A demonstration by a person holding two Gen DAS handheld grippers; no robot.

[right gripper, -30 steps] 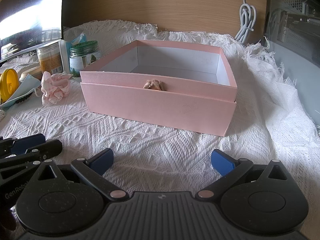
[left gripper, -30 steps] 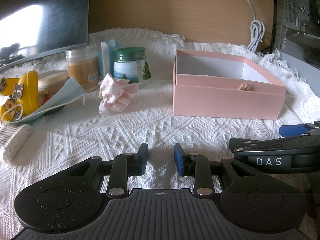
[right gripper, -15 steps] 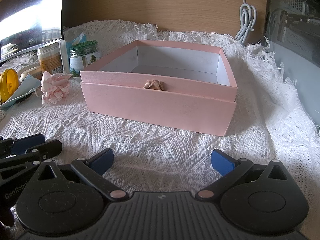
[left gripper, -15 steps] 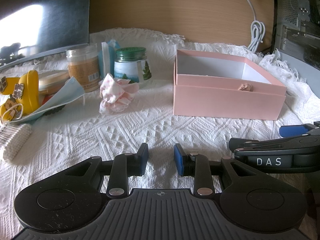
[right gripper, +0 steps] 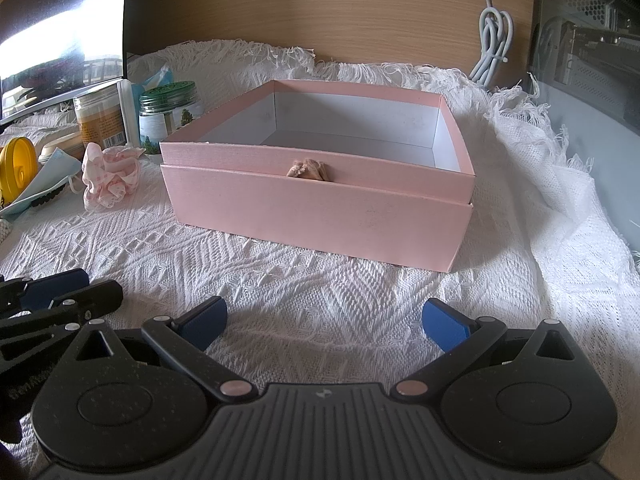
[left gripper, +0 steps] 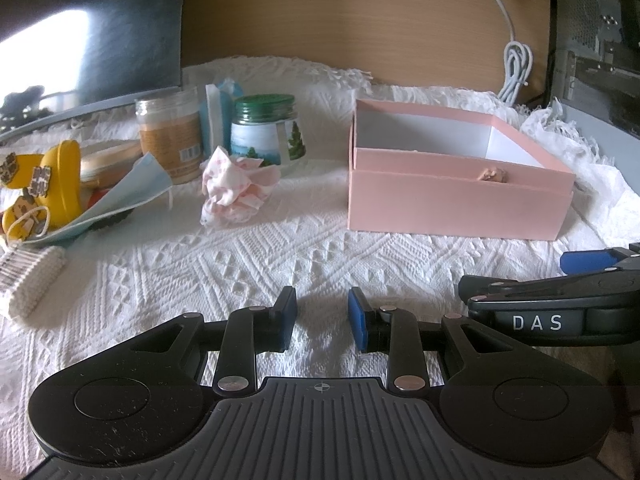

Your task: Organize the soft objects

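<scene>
**Grippers idle over lace cloth, soft items waiting beside pink box**

Grippers sit low and side by side above a white knitted tablecloth (left gripper: 224, 264), neither holding anything. The left gripper (left gripper: 322, 322) has its blue-padded jaws narrowed to a small gap with only cloth showing between them. The right gripper (right gripper: 324, 320) has its jaws spread wide, also with nothing but cloth between the pads; its side profile shows at the right edge of the left wrist view.

A pink cardboard box (right gripper: 320, 216) stands open on the cloth straight ahead of the right gripper, its white interior visible. A small beige ribbon pull (right gripper: 306, 169) sits at the middle of its front wall.

The soft things lie to the left of the box, well apart from both grippers. A crumpled pink-and-white scrunchie (left gripper: 236, 184) rests on the cloth in front of a green-lidded glass jar (left gripper: 266, 130). Further left, a light blue face mask (left gripper: 120, 196) drapes over a pile that includes a yellow round object (left gripper: 60, 184). A rolled white knitted cloth (left gripper: 30, 282) lies at the near left edge.

Behind the scrunchie stand a clear jar with an orange label (left gripper: 170, 136) and a blue-and-white packet (left gripper: 218, 120). A coiled white cable (right gripper: 494, 42) hangs against the wooden back panel (right gripper: 320, 8).
</scene>
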